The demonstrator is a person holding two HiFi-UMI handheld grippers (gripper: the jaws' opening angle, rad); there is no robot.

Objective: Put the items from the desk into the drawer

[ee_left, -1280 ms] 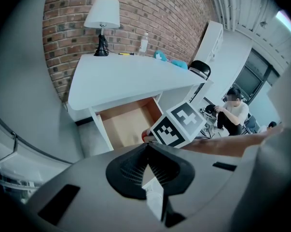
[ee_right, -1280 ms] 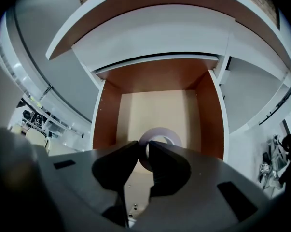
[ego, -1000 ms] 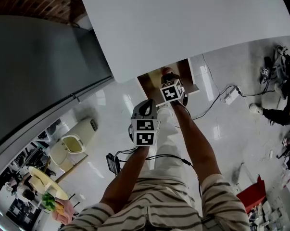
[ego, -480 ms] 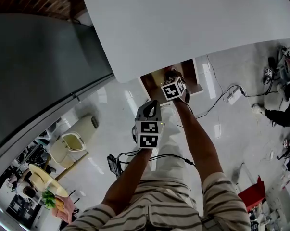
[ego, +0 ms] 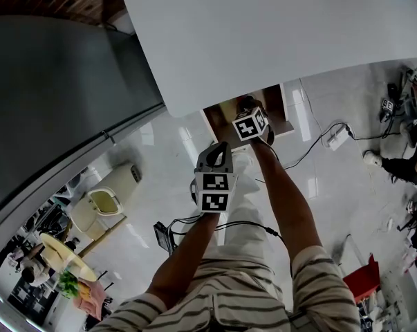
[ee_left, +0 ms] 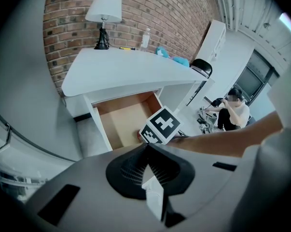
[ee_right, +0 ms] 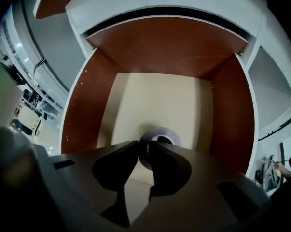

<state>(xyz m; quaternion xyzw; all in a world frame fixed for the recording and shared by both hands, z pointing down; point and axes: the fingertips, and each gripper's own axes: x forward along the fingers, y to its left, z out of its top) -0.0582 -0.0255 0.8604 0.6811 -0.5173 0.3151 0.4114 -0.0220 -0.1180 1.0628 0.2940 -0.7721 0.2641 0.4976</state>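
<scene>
The wooden drawer (ee_right: 157,95) stands pulled out under the white desk (ego: 277,33). My right gripper (ee_right: 144,151) reaches down into it, shut on the wall of a grey tape roll (ee_right: 160,138) that sits at or just above the pale drawer floor. In the head view the right gripper (ego: 245,109) is over the open drawer (ego: 222,113), its marker cube on top. My left gripper (ego: 214,154) hovers nearer me over the floor, jaws together and empty. On the desk stand a lamp (ee_left: 104,16), a bottle (ee_left: 145,36) and a blue item (ee_left: 176,60).
A grey wall or partition (ego: 56,102) runs along the left of the desk. Cables (ego: 312,144) and a power strip (ego: 335,137) lie on the tiled floor to the right. A person (ee_left: 234,112) sits further off. The drawer's red-brown side walls (ee_right: 80,110) close in on both sides.
My right gripper has sunk a little deeper into the drawer with the tape roll. The left gripper has stayed about where it was.
</scene>
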